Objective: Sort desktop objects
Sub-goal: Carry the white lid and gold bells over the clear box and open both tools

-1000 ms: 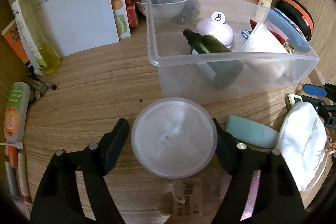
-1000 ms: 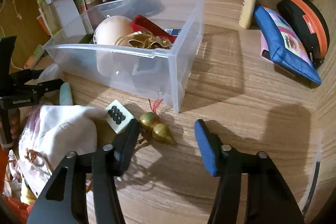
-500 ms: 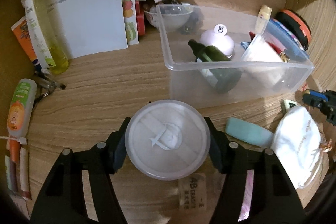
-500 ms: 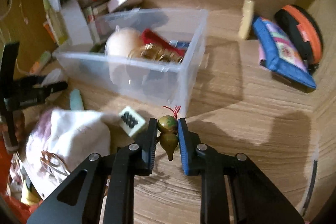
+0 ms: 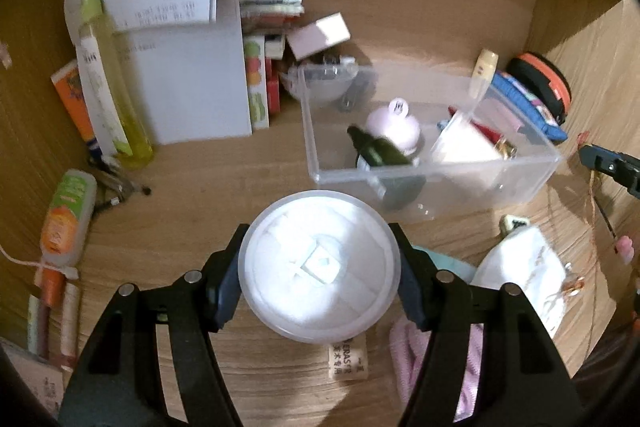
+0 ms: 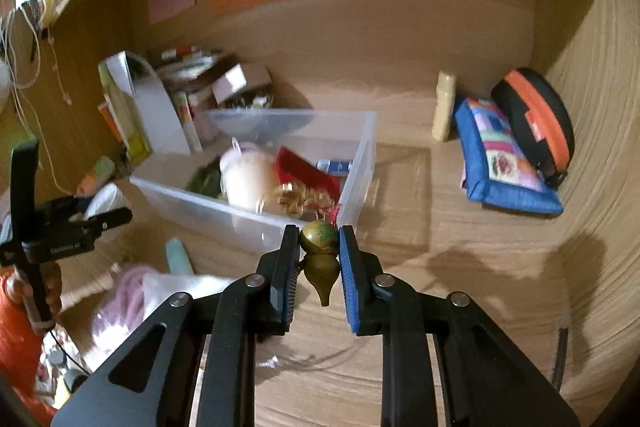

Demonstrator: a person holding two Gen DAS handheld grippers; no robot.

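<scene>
My left gripper (image 5: 319, 273) is shut on a round translucent white container (image 5: 319, 267) and holds it above the wooden desk, in front of the clear plastic bin (image 5: 432, 183). The bin holds a dark green bottle (image 5: 380, 149), a pink round jar (image 5: 394, 125) and other items. My right gripper (image 6: 319, 247) is shut on a small brass gourd charm (image 6: 320, 255) and holds it lifted near the corner of the bin (image 6: 256, 217). The left gripper also shows at the left of the right wrist view (image 6: 60, 227).
A white pouch (image 5: 520, 271), a teal tube (image 6: 178, 255) and a mahjong tile (image 5: 514, 223) lie in front of the bin. Bottles, papers and books (image 5: 172, 79) stand at the back left. A blue pouch (image 6: 504, 163), an orange-black case (image 6: 536, 123) and a cream stick (image 6: 444, 111) lie right.
My left gripper has closed on the white container and lifted it. My right gripper has closed on the gourd charm and raised it off the desk toward the bin.
</scene>
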